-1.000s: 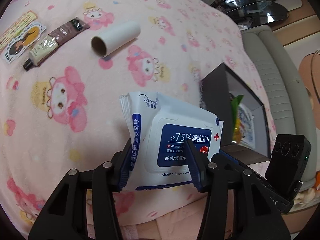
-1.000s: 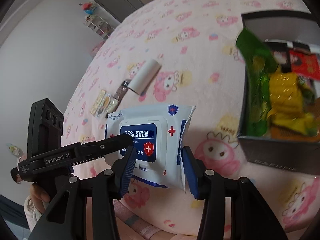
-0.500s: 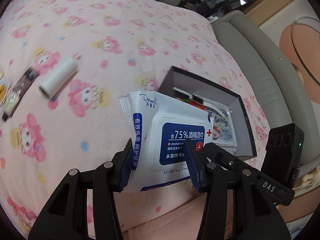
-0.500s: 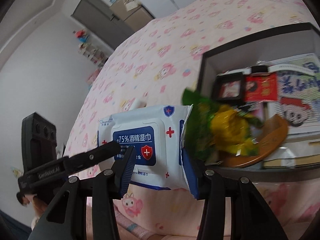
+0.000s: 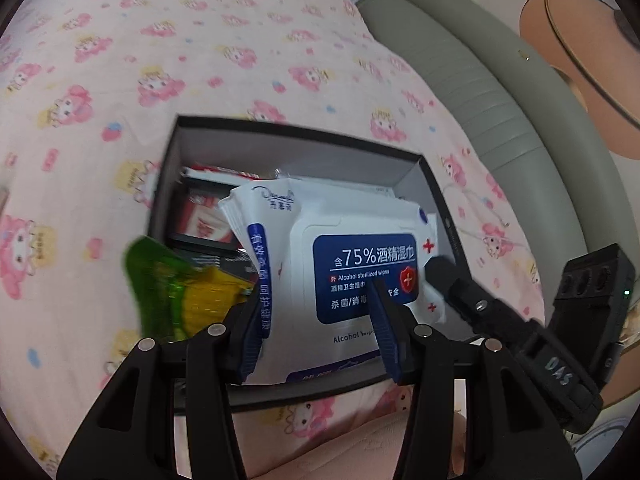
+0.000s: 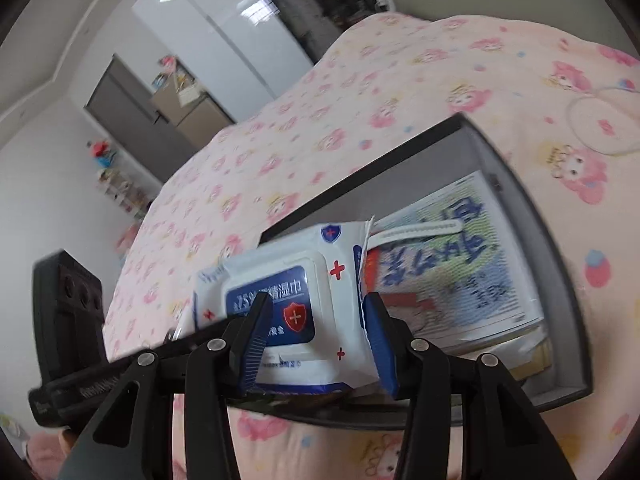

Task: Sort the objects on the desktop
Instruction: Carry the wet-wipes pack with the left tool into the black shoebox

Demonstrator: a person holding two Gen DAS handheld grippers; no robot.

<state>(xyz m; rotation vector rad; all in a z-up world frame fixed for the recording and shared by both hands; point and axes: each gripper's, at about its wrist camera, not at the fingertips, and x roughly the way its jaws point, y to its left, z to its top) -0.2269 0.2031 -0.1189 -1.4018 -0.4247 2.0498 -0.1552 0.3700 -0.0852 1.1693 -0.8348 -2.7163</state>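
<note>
A white and blue pack of alcohol wipes (image 5: 360, 264) hangs over the open dark grey box (image 5: 296, 130), carried by both grippers. My left gripper (image 5: 316, 300) is shut on its left end. My right gripper (image 6: 318, 308) is shut on the right end of the pack (image 6: 296, 280). Each gripper shows in the other's view: the right one (image 5: 472, 300) and the left one (image 6: 120, 376). Inside the box (image 6: 360, 172) lie a green and yellow snack bag (image 5: 176, 284), red packets (image 5: 204, 220) and a printed booklet (image 6: 460, 264).
The box rests on a pink cartoon-print blanket (image 5: 200, 40). A grey padded edge (image 5: 480, 80) runs along the blanket's far right side. A thin white cable (image 6: 600, 120) lies on the blanket beyond the box. A white wardrobe (image 6: 224, 40) stands at the back.
Both grippers have carried the wipes pack from over the blanket to over the open box. The cardboard tube and small sachets have slid out of view.
</note>
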